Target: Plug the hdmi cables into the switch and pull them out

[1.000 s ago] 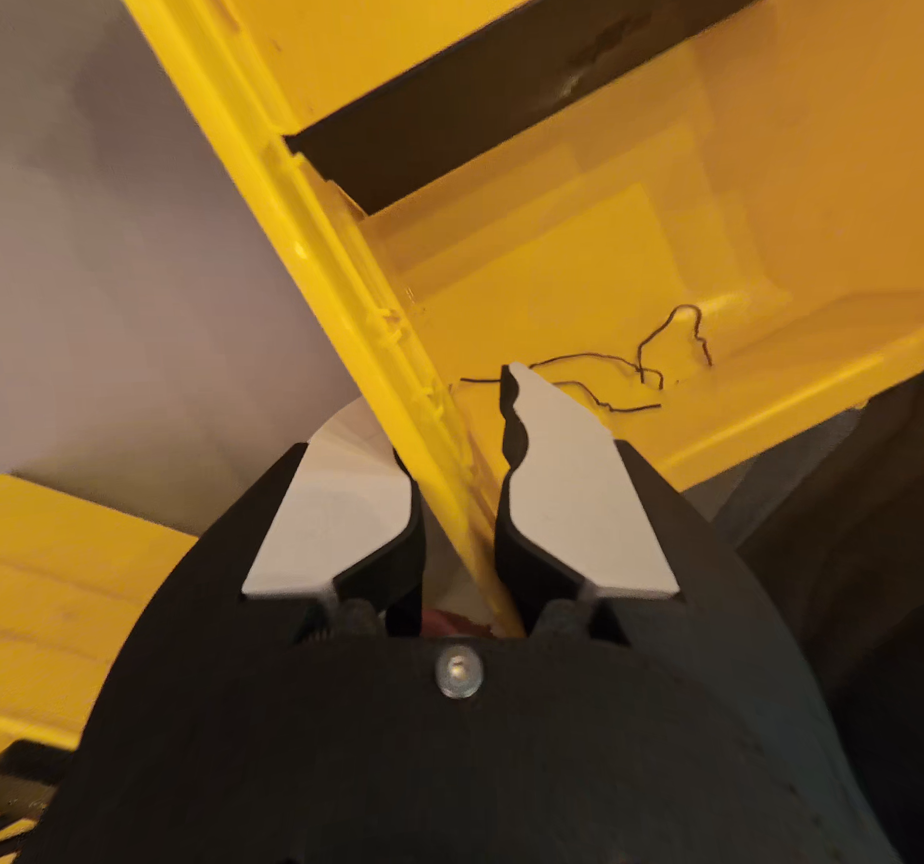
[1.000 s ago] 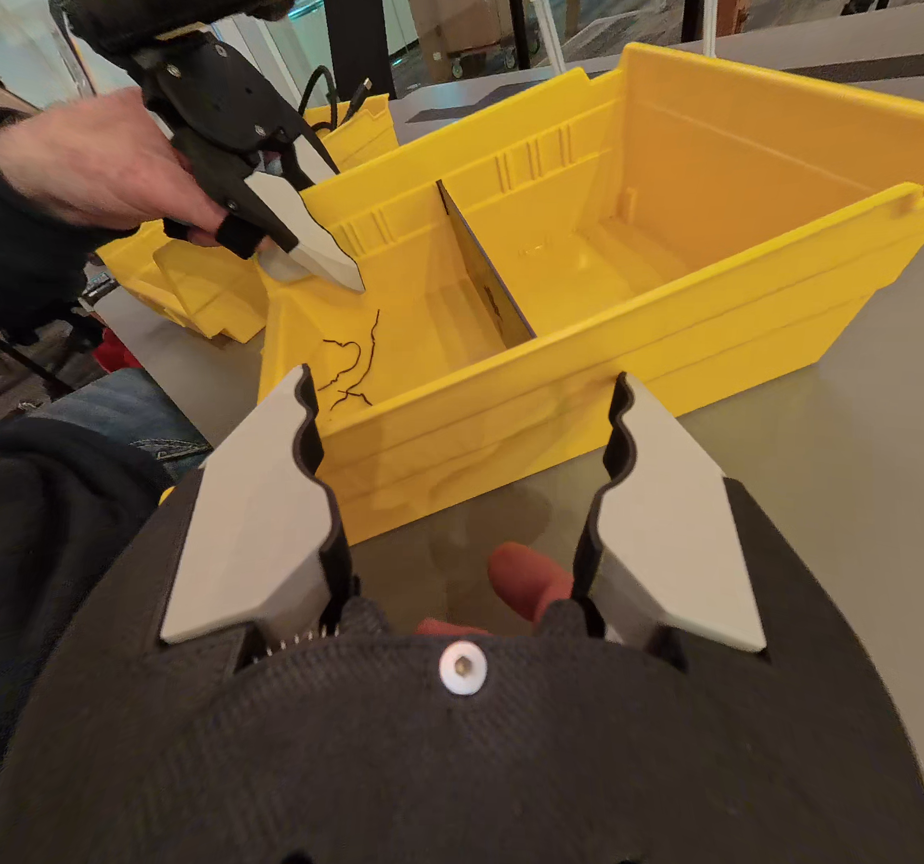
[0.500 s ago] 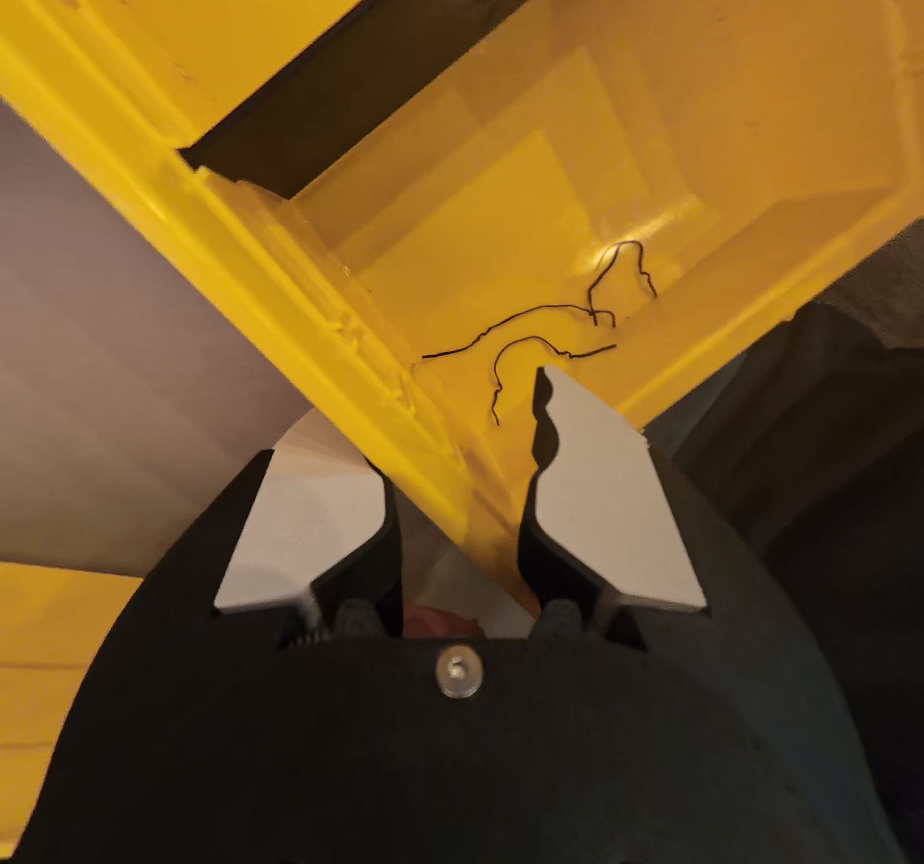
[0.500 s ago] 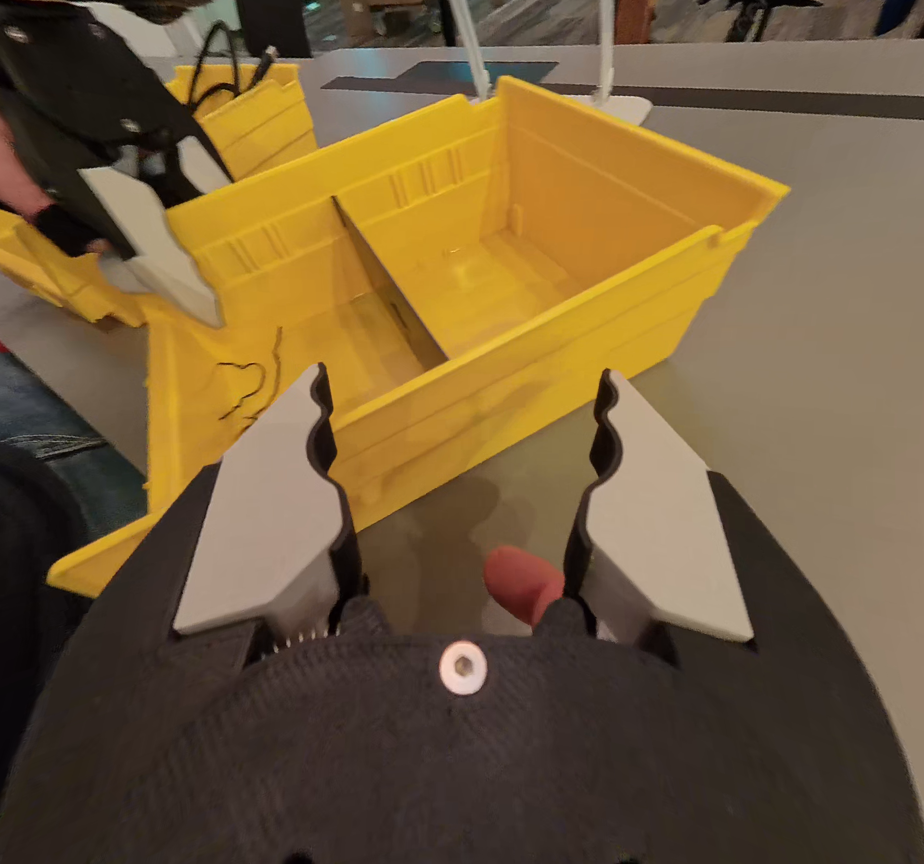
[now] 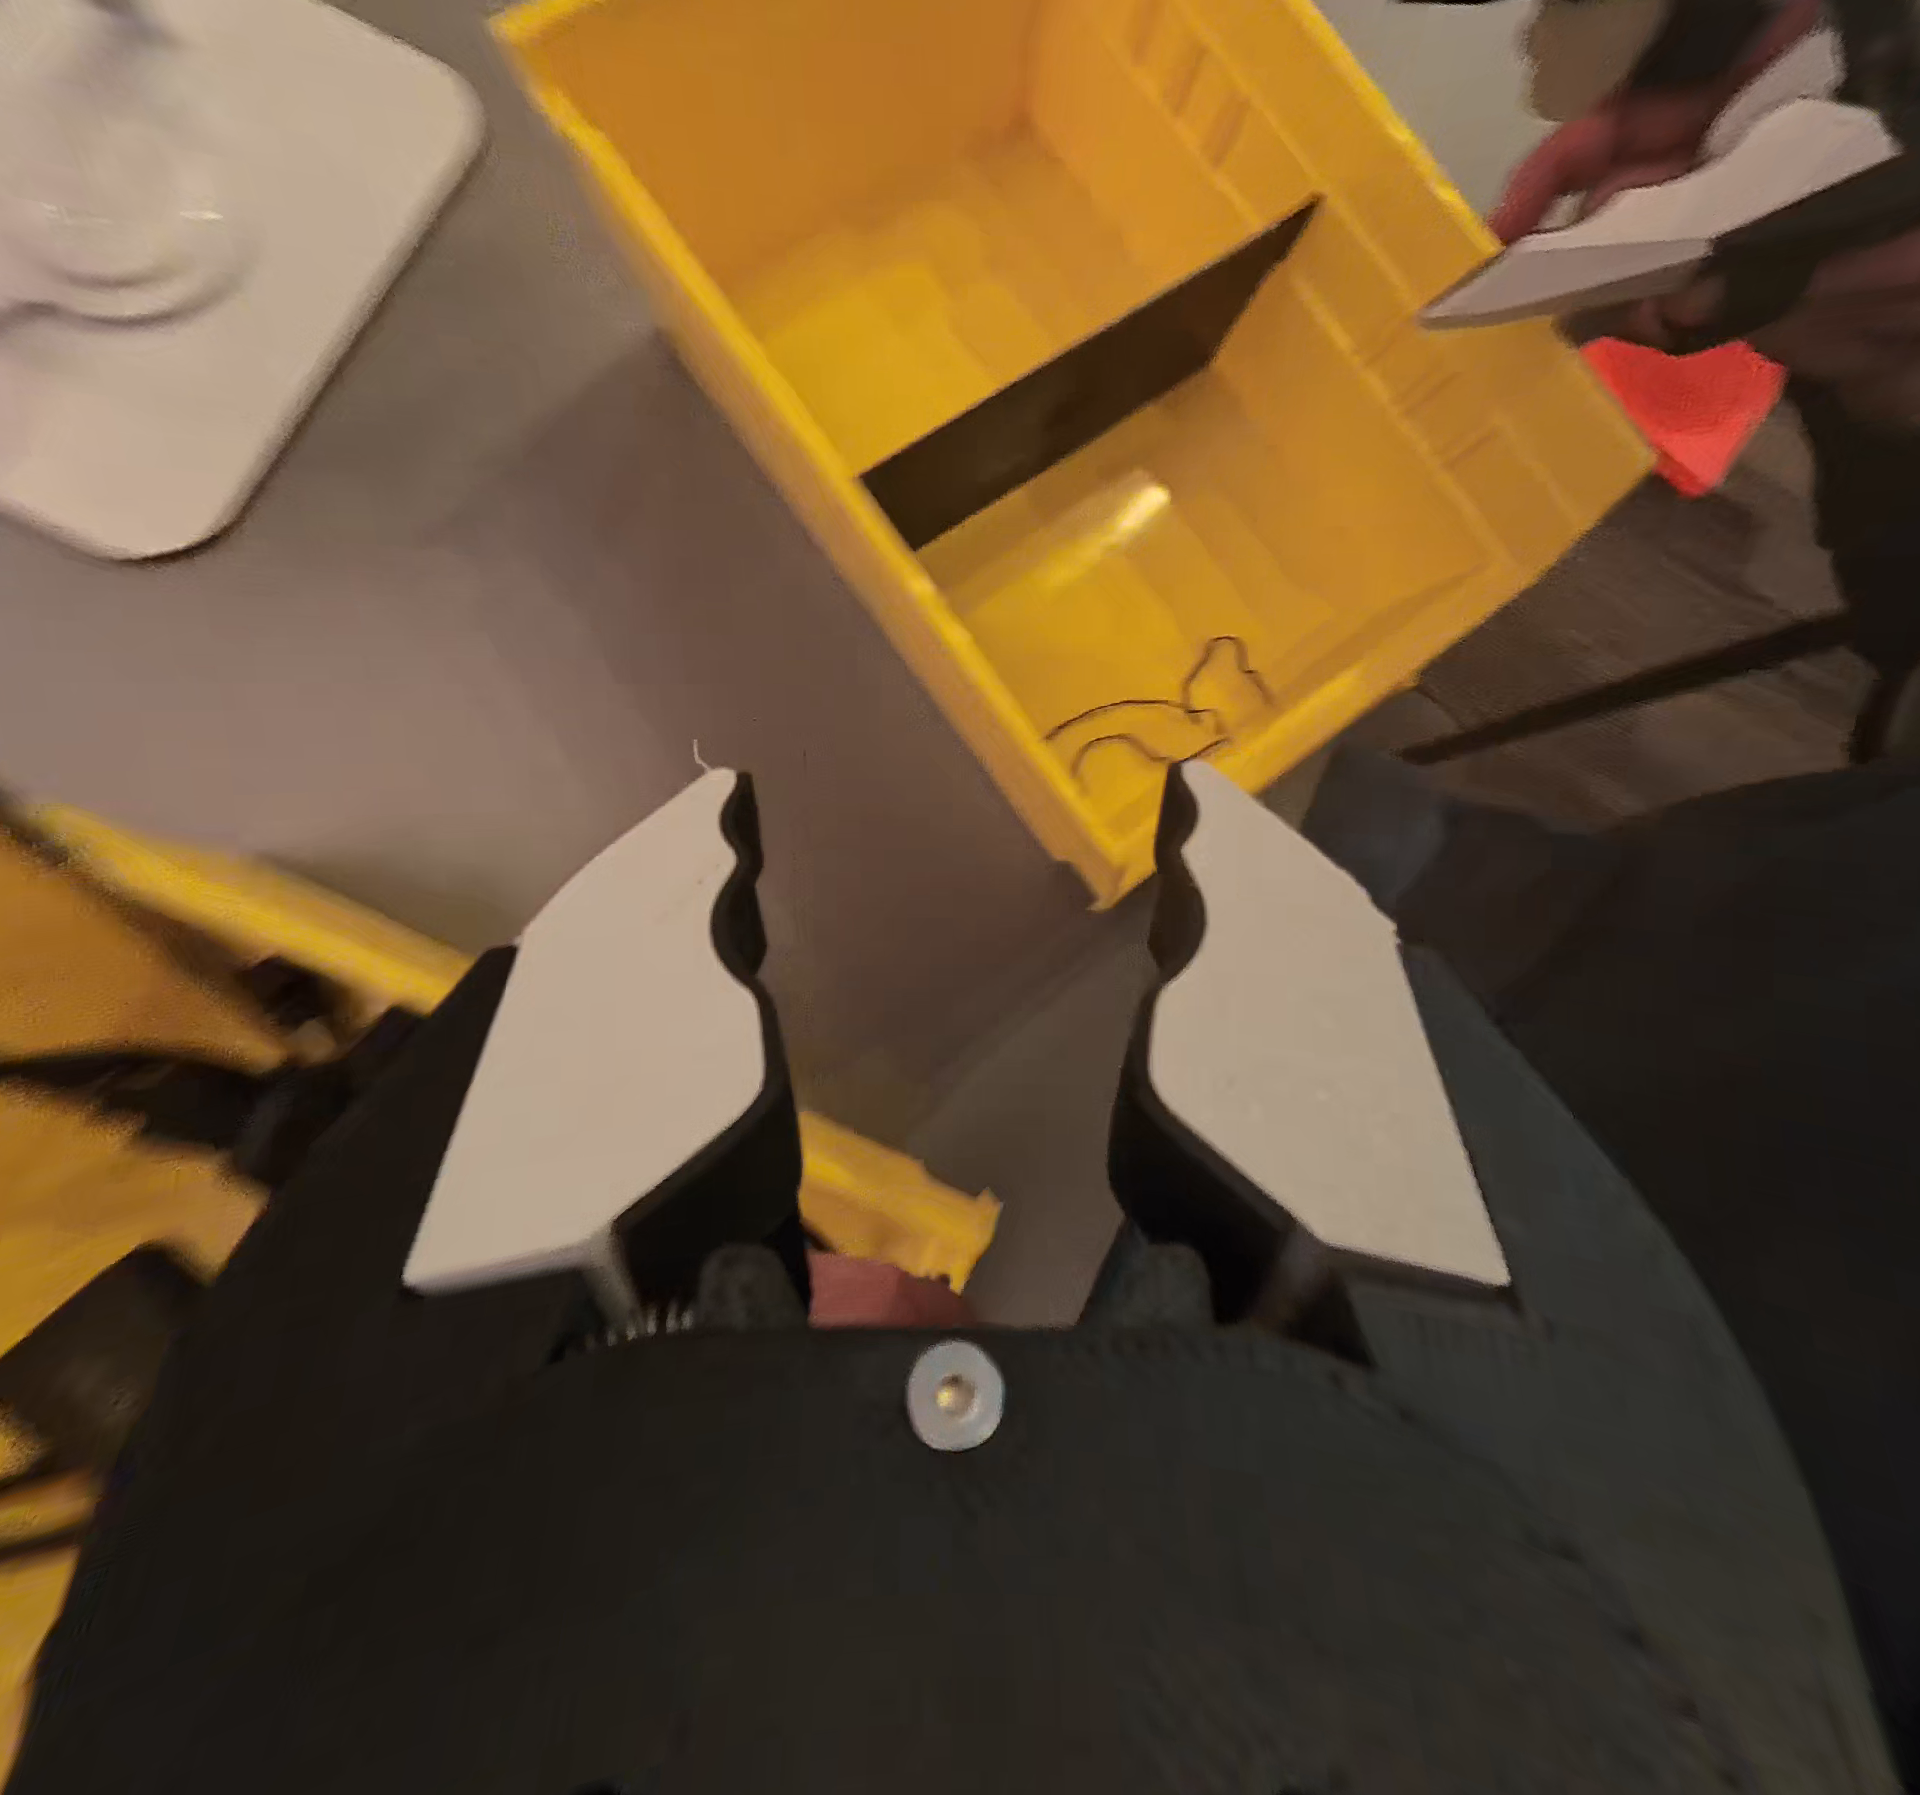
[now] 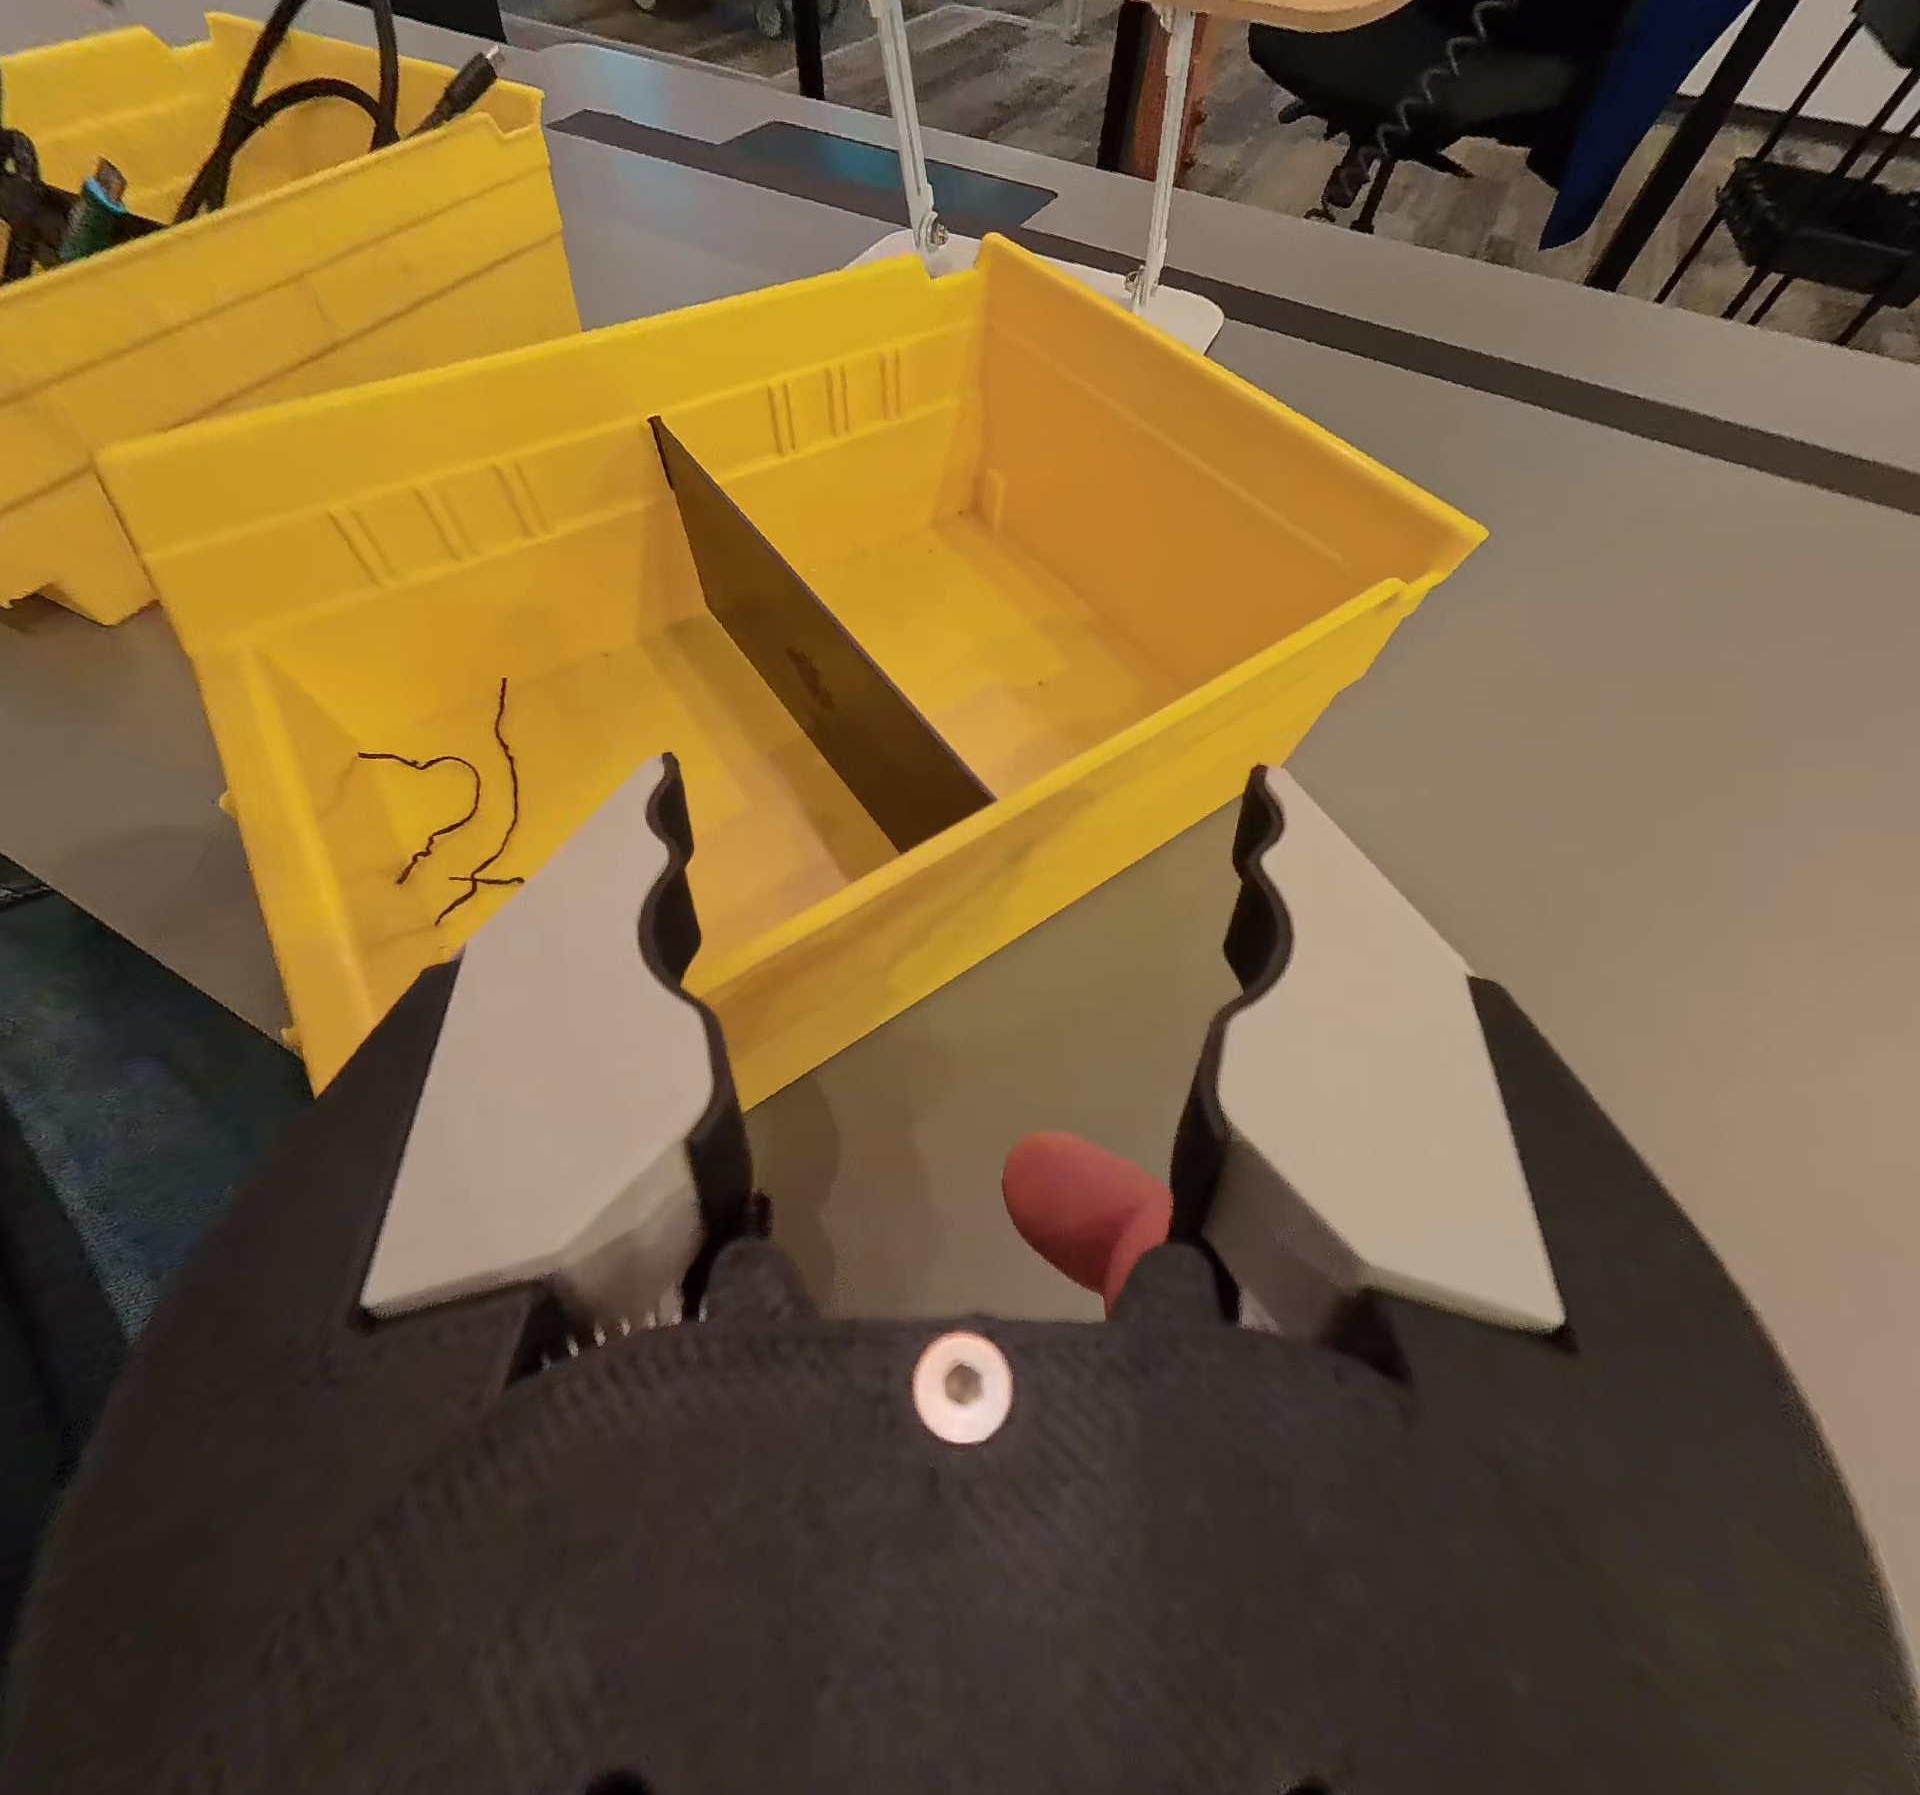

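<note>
My left gripper (image 5: 954, 779) is open and empty, held above the grey table (image 5: 468, 654) beside the near corner of a yellow bin (image 5: 1039, 135). The bin has a black divider (image 5: 1091, 384) and holds only thin dark threads (image 5: 1153, 717). My right gripper (image 6: 964, 774) is open and empty, just in front of the same bin's long wall (image 6: 1039, 893); it also shows in the left wrist view (image 5: 1418, 150). Black cables (image 6: 312, 83) stick out of a second yellow bin (image 6: 291, 291) at the far left. No switch is in view.
The second bin (image 5: 125, 914) lies under my left gripper's left side. A white stand base (image 5: 187, 270) sits on the table beyond the bin (image 6: 1174, 306). An orange-red patch (image 5: 1683, 415) lies past the table edge. Chairs and racks stand behind the table.
My left gripper was shut on the divided bin's wall; it has let go, opened, and pulled up and back. The bin now rests on the table. My right gripper stayed open.
</note>
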Action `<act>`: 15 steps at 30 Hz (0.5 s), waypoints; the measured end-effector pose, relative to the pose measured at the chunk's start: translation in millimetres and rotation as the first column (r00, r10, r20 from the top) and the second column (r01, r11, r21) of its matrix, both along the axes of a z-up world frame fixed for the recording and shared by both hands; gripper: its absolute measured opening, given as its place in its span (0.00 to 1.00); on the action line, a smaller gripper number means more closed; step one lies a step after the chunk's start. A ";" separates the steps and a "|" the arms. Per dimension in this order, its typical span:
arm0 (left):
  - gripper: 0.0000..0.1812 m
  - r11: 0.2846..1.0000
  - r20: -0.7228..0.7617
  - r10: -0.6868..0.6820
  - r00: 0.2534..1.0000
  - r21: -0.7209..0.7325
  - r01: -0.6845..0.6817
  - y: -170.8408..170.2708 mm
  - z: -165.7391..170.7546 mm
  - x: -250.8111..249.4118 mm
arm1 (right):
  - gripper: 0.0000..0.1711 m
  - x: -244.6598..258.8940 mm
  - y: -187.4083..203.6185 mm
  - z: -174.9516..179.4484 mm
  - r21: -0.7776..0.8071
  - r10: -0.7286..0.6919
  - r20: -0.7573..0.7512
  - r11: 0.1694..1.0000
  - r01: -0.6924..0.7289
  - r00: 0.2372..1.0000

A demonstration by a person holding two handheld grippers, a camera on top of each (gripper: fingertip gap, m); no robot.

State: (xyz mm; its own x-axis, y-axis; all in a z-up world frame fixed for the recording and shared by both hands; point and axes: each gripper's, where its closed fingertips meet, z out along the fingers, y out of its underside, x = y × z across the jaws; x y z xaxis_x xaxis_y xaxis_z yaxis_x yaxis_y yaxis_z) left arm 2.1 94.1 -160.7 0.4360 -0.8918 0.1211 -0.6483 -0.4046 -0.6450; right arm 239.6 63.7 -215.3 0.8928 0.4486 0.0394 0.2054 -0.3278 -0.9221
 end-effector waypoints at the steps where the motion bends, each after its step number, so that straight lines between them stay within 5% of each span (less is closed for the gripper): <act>1: 0.41 0.998 -0.013 0.047 0.999 0.033 -0.046 6.1 6.2 -17.9 | 0.60 0.4 -0.2 2.6 0.012 -0.009 0.011 1.000 0.009 1.000; 9: 0.45 0.893 -0.205 0.450 0.869 0.117 -0.435 34.5 -22.0 -185.4 | 0.58 -30.0 -15.5 23.3 0.072 0.020 -0.025 0.997 -0.019 0.999; 15: 0.44 0.811 -0.284 0.579 0.765 0.106 -0.575 17.5 -64.2 -260.7 | 0.62 -45.4 -29.7 31.4 0.101 0.051 0.063 0.993 -0.057 0.997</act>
State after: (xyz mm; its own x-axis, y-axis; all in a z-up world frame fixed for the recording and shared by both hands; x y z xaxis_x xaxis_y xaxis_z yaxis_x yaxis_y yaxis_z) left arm -258.7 111.6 -224.9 0.8812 -0.4614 -0.1031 -0.4515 -0.7564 -0.4733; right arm 194.2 33.9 -184.0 0.8622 0.4867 0.1409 0.2768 -0.2195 -0.9355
